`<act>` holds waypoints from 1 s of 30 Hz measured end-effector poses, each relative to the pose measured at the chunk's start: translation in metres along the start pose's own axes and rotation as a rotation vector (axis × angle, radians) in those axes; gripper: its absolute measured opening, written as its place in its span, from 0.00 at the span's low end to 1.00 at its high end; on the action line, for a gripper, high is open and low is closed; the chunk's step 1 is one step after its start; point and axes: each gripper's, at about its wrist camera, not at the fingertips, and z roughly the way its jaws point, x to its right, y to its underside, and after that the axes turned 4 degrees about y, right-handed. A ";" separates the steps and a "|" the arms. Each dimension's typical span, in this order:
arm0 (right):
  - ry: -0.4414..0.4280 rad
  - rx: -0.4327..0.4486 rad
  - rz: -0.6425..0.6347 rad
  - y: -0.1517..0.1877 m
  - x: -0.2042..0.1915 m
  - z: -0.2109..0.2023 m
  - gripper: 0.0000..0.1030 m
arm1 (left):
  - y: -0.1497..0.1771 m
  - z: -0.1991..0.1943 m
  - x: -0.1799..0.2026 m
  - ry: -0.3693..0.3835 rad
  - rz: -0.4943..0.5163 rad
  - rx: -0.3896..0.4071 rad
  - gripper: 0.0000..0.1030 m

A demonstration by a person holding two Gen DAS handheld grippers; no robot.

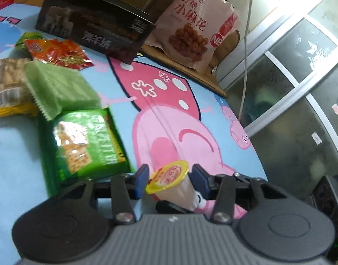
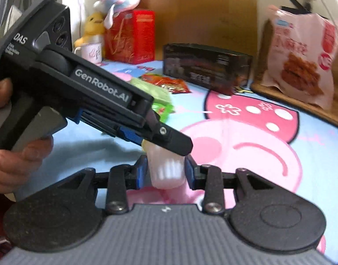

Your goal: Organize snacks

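A small jelly cup (image 1: 169, 177) with a yellow-rimmed foil lid sits between the blue pads of my left gripper (image 1: 169, 176), which is shut on it just above the cartoon mat. In the right wrist view the same cup (image 2: 166, 170) shows as a pale pink ribbed cup between the pads of my right gripper (image 2: 165, 171), which is also shut on it. The left gripper's black body (image 2: 91, 92) reaches in from the left, its finger over the cup's top. Both grippers hold the one cup.
Snacks lie at the left: a green cracker pack (image 1: 80, 143), a pale green wafer pack (image 1: 58, 88), a red packet (image 1: 58, 53), a yellow-edged biscuit pack (image 1: 10, 86). A dark box (image 1: 91, 28) and a pink snack bag (image 1: 197, 26) stand behind. A red box (image 2: 133, 35), mug and plush toys stand far back.
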 end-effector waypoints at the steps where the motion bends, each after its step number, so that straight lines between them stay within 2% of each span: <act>1: -0.005 0.004 0.014 0.002 0.004 0.000 0.51 | -0.001 0.003 0.002 -0.002 -0.002 -0.005 0.48; 5: -0.054 0.011 0.051 0.012 0.014 -0.007 0.50 | -0.001 -0.001 0.007 -0.015 0.018 -0.048 0.46; 7: -0.081 0.008 0.036 0.014 0.012 -0.008 0.37 | 0.000 -0.002 0.010 -0.020 0.043 -0.073 0.46; 8: -0.087 0.011 0.034 0.014 0.013 -0.007 0.35 | 0.000 -0.002 0.011 -0.027 0.050 -0.078 0.44; 11: -0.087 0.028 0.020 0.004 0.011 -0.005 0.34 | -0.010 -0.006 0.014 -0.033 0.065 -0.081 0.43; 15: -0.094 0.091 0.029 -0.034 0.024 0.006 0.34 | -0.052 -0.019 0.023 -0.035 0.098 -0.011 0.43; 20: -0.068 0.177 0.013 -0.102 0.049 0.048 0.34 | -0.131 -0.021 0.018 -0.060 0.104 0.110 0.44; 25: -0.042 0.193 0.020 -0.157 0.070 0.103 0.34 | -0.197 -0.002 -0.001 -0.125 0.064 0.198 0.47; 30: -0.001 0.164 -0.019 -0.175 0.078 0.144 0.35 | -0.230 0.025 -0.026 -0.185 0.040 0.200 0.49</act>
